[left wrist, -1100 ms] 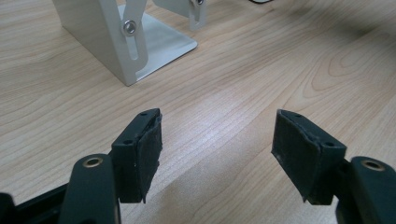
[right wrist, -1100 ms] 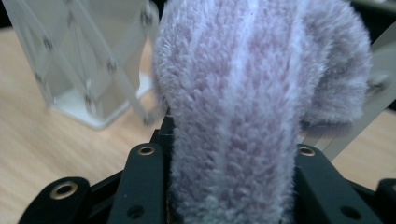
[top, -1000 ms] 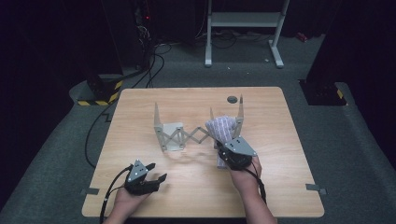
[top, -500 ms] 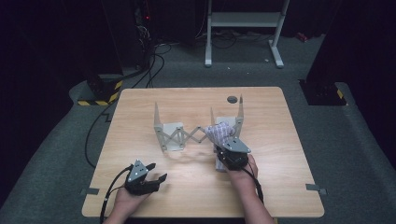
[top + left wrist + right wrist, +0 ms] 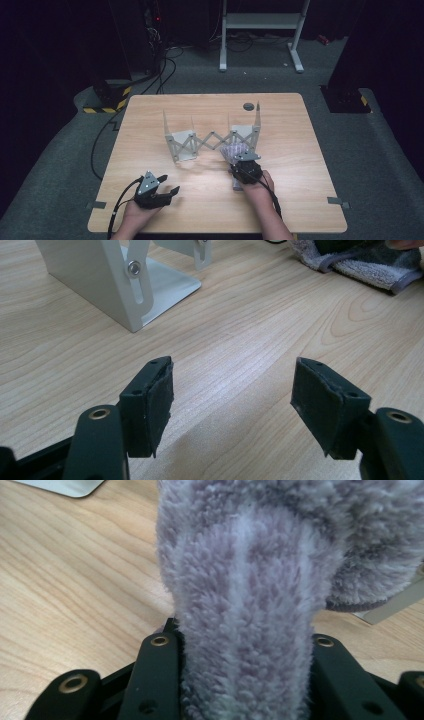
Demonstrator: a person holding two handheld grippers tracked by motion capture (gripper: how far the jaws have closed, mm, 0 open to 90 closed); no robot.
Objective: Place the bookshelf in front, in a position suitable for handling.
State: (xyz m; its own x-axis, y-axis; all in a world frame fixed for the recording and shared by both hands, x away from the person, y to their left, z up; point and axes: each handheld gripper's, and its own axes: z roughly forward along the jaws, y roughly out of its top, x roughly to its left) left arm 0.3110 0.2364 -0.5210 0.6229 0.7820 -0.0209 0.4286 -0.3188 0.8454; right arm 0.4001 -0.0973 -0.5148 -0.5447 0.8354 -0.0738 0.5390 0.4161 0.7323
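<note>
Towel [image 5: 250, 605] bunched in my right gripper [image 5: 244, 167] near the table's [image 5: 310, 200] front edge; left gripper [image 5: 235, 410] gapes empty; next, drape it on the rack [image 5: 212, 140].

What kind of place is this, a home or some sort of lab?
Most likely a lab or recording studio, not a home: a lone light wooden table stands on grey carpet amid dark curtains, black cables trail toward equipment behind it, and a white metal stand sits at the back.

One towel [image 5: 250, 605], one rack [image 5: 212, 137], two grippers.
</note>
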